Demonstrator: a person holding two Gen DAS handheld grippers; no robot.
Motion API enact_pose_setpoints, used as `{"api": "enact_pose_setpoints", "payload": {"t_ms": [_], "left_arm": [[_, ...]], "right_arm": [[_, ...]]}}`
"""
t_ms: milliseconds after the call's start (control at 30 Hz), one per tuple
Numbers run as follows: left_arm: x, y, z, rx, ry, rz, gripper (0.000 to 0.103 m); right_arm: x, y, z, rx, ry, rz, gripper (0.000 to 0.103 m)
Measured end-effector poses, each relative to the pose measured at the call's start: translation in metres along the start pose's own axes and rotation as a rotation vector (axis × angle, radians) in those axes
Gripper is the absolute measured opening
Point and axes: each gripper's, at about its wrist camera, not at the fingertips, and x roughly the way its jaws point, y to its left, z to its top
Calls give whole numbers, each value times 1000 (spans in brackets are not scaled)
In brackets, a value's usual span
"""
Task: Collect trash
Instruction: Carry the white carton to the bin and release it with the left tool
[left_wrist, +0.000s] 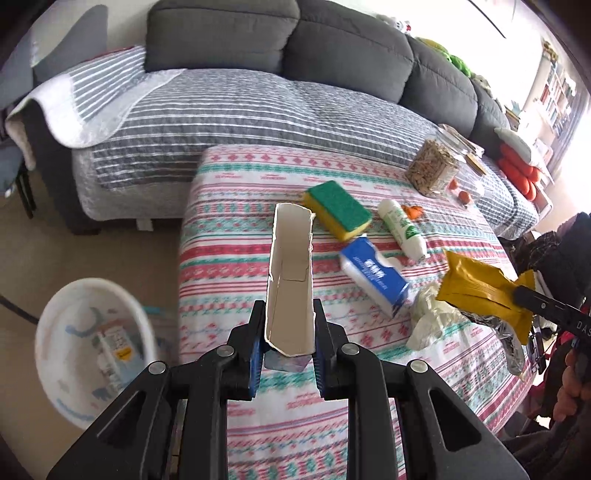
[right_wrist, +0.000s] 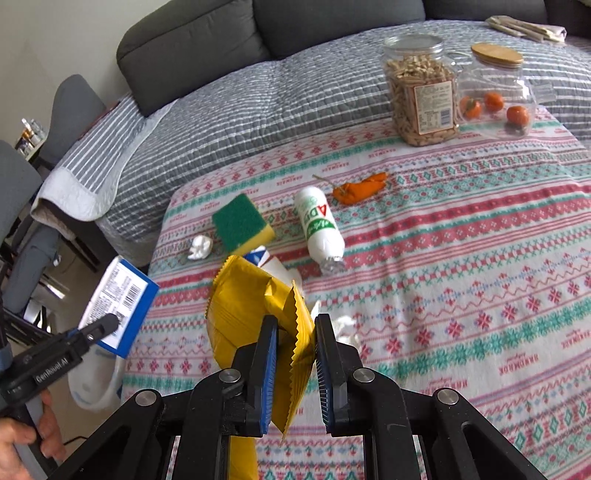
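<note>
Grey sofa cushions and a striped quilt sit behind the table (left_wrist: 221, 236) with its patterned red-and-teal cloth. From the left wrist view, my left gripper (left_wrist: 289, 341) has its jaws clamped on an opened white-and-blue cardboard box (left_wrist: 290, 273), held above the table's left edge — the white plastic bin (left_wrist: 59, 354) on the floor beyond that edge already holds some packaging. Left on the cloth are a blue tissue pack (left_wrist: 375, 275), a crumpled clear bag (left_wrist: 430, 314) and a white tube (left_wrist: 402, 227).

From the right wrist view, my right gripper (right_wrist: 295, 363) pinches a yellow foil wrapper (right_wrist: 251, 306) by its serrated end, lifted off the cloth. A white paper wad (right_wrist: 200, 246) lies near the left edge and an orange peel (right_wrist: 360, 188) mid-table. I judge collection roughly midway — two pieces in hand, none yet dropped.
</note>
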Motion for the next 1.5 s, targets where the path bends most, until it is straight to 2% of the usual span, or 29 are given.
{"api": "enact_pose_setpoints", "payload": {"t_ms": [433,800,1133,1267,1333,1367,1400,1500], "left_arm": [[-28,70,-25,-87,7,91,24],[-36,135,-40,-190,31,170,24],[-33,175,-51,-267,51,173,24],[-35,187,-53,-298,44,155,31],[-38,191,-53,-309,36,185,51],[-41,195,-53,-315,25,206,68],[-44,197,-53,-320,14,226,74],[-51,205,-54,-329,1,269,80]], "right_arm": [[6,51,-16,-86,18,33,18],[34,101,-26,-155,56,75,18],[67,142,-34,-204,97,105,18],[82,158,-37,-225,113,112,18],[89,165,-39,-235,122,116,18],[93,169,-40,-240,126,121,18],[97,173,-41,-243,129,125,18],[107,188,-45,-256,142,147,18]]}}
